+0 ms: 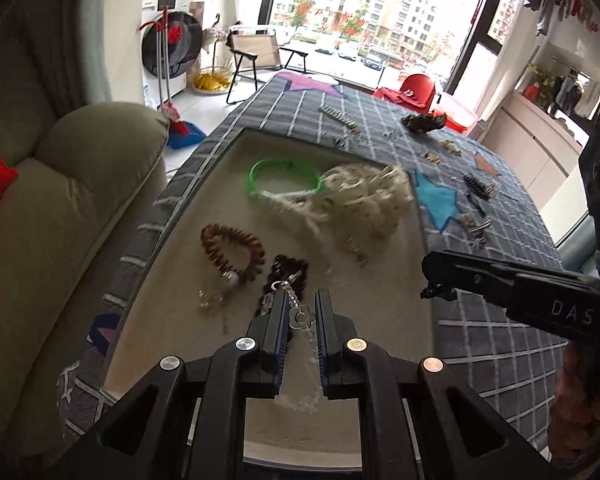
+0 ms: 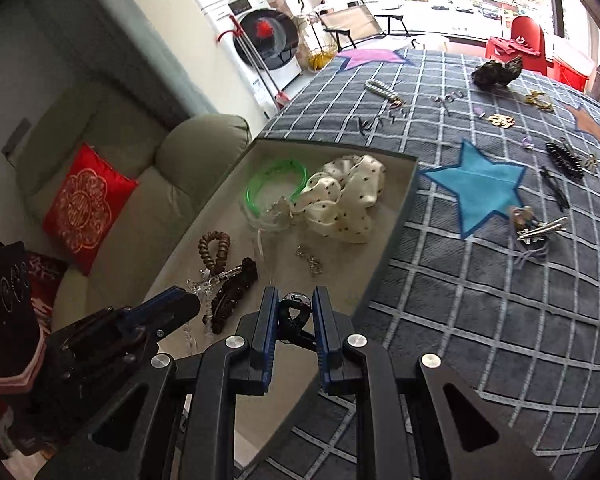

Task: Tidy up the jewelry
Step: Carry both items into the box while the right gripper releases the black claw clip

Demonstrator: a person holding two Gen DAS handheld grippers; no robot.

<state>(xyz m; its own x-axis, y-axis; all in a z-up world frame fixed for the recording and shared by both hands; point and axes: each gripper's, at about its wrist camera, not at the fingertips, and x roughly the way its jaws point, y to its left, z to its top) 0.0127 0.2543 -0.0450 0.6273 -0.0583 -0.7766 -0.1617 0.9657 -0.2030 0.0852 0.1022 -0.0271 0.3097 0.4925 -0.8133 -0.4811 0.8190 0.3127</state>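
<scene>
The left gripper [image 1: 301, 312] pinches a clear beaded chain with a flower charm [image 1: 300, 319] over the shallow beige tray [image 2: 404, 196]. The right gripper [image 2: 294, 308] clamps a small black claw clip [image 2: 290, 314] at the tray's near edge. Beyond lie a brown bead bracelet [image 1: 232, 250], green plastic bangle [image 1: 284, 176] and cream dotted scrunchie [image 2: 346, 200]; scattered hairpins [image 2: 540, 228] sit on the grey checked cloth [image 2: 480, 300].

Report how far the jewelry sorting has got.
Partly done. The tray already holds a green bangle, dotted scrunchie and brown bead bracelet. In hand: the right tongs grip a black clip; the left tongs carry a clear chain. Left: clips and gold pieces scattered on the blanket.
</scene>
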